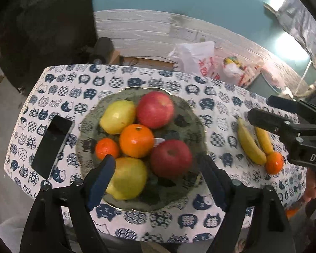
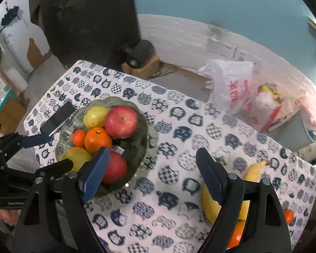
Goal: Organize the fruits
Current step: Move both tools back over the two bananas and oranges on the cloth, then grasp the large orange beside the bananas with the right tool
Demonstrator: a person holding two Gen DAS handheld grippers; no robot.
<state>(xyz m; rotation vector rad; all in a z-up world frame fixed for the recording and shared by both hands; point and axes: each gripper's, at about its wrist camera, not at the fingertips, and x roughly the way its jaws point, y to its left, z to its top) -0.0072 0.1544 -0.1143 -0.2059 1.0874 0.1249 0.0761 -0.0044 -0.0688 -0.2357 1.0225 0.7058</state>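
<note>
Blue-padded fingers of the left hand-held gripper [image 1: 158, 181] stand spread wide and hold nothing, poised over the near side of the glass plate [image 1: 191, 113] on the tabletop [image 1: 221, 97]. Between its fingers lie a yellow pear [image 1: 129, 177] and a red apple [image 1: 171, 158]; just beyond sit an orange [image 1: 136, 140], a small mandarin [image 1: 106, 148], a second pear [image 1: 118, 117] and a second apple [image 1: 155, 109], all on the plate. Left of the plate lies a black phone [image 1: 51, 145]. The right hand-held gripper [image 2: 151, 177] is likewise released and empty, over bare cloth with the plate at its left finger. Two bananas [image 2: 210, 204] and another orange [image 2: 236, 236] lie on the cloth by its right finger, partly hidden behind it.
</note>
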